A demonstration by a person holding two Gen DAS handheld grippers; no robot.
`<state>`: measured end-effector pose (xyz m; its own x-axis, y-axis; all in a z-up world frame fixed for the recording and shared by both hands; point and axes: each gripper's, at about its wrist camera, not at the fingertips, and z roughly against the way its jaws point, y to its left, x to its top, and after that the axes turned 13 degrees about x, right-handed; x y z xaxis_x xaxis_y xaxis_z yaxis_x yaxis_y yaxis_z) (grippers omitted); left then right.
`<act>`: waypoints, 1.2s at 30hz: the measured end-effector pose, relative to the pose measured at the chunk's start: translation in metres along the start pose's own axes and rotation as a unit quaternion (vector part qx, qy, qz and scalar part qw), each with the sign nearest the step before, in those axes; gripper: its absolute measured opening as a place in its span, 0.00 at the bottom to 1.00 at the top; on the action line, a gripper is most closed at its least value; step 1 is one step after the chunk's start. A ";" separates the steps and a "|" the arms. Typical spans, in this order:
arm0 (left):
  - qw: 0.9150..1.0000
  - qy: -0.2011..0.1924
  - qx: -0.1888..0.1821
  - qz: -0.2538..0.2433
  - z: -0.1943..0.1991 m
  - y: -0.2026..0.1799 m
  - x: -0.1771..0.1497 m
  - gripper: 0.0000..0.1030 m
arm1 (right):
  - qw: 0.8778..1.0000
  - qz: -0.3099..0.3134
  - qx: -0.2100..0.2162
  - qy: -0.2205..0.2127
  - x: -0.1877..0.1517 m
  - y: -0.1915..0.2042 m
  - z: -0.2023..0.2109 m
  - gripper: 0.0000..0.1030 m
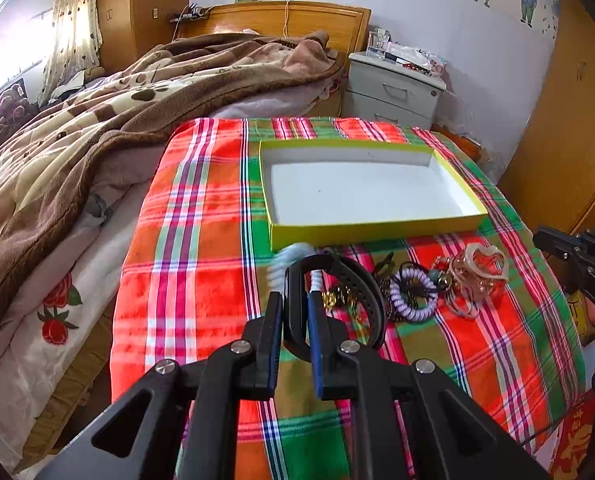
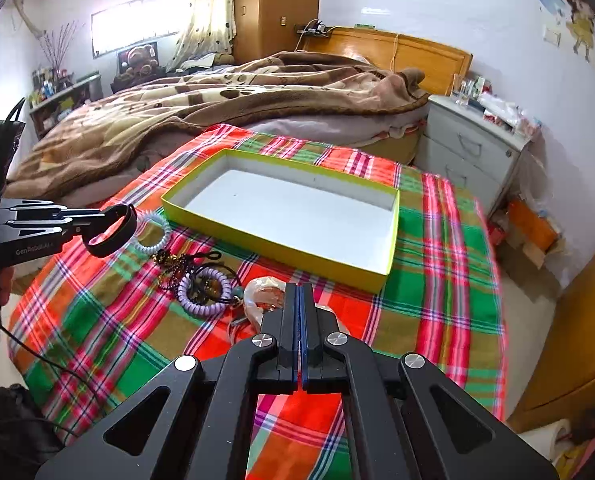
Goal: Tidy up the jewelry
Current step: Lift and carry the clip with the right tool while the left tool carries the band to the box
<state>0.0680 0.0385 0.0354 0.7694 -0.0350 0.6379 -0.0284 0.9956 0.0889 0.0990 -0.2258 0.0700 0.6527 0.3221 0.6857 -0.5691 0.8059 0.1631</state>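
My left gripper (image 1: 293, 300) is shut on a black band bracelet (image 1: 337, 300) and holds it above the plaid cloth; it also shows in the right wrist view (image 2: 111, 230). An open yellow-green box (image 1: 377, 234) with a white inside lies beyond it, also in the right wrist view (image 2: 273, 246). Loose jewelry lies in front of the box: a pale blue coil band (image 1: 287, 260), a purple coil band (image 1: 411, 294), a dark beaded piece (image 2: 173, 262) and pink heart-shaped bangles (image 1: 481, 268). My right gripper (image 2: 301, 292) is shut and empty, just above the pink bangles (image 2: 263, 294).
The plaid cloth (image 1: 201, 240) covers a raised surface beside a bed with a brown blanket (image 1: 97, 120). A grey nightstand (image 1: 393, 88) stands behind. A wooden wardrobe (image 1: 569, 140) is at the right.
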 end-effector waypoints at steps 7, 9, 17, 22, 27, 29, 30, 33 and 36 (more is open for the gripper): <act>1.000 0.002 -0.001 0.002 -0.007 0.001 0.006 0.13 | 0.998 0.039 0.044 0.031 -0.007 0.004 -0.019 0.26; 1.000 0.003 -0.002 0.002 -0.009 -0.001 0.006 0.13 | 0.996 0.056 0.052 0.056 -0.009 0.009 -0.032 0.39; 1.000 -0.001 -0.003 -0.002 -0.008 -0.004 0.013 0.13 | 0.991 0.066 0.020 0.114 -0.014 0.008 -0.061 0.30; 1.000 -0.002 -0.004 -0.001 -0.011 -0.004 0.022 0.13 | 0.989 0.080 0.004 0.121 -0.012 0.007 -0.061 0.11; 1.000 -0.006 -0.006 -0.002 -0.012 -0.005 0.031 0.13 | 0.992 0.072 0.010 0.108 -0.005 0.004 -0.052 0.11; 1.000 -0.007 -0.006 -0.004 -0.013 -0.006 0.036 0.13 | 0.993 0.063 0.009 0.096 0.001 -0.002 -0.046 0.11; 1.000 -0.008 -0.006 -0.005 -0.014 -0.007 0.039 0.13 | 0.994 0.059 0.009 0.091 0.005 -0.004 -0.045 0.11; 1.000 -0.010 -0.010 -0.005 -0.017 -0.009 0.047 0.13 | 0.996 0.049 0.006 0.074 0.017 -0.010 -0.038 0.11; 1.000 -0.012 -0.014 -0.003 -0.020 -0.010 0.056 0.13 | 0.997 0.049 -0.003 0.065 0.030 -0.015 -0.035 0.11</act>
<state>0.1244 0.0288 0.0548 0.7540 -0.0432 0.6555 -0.0052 0.9974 0.0718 0.1448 -0.2103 0.0632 0.6534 0.4616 0.6000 -0.6308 0.7701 0.0944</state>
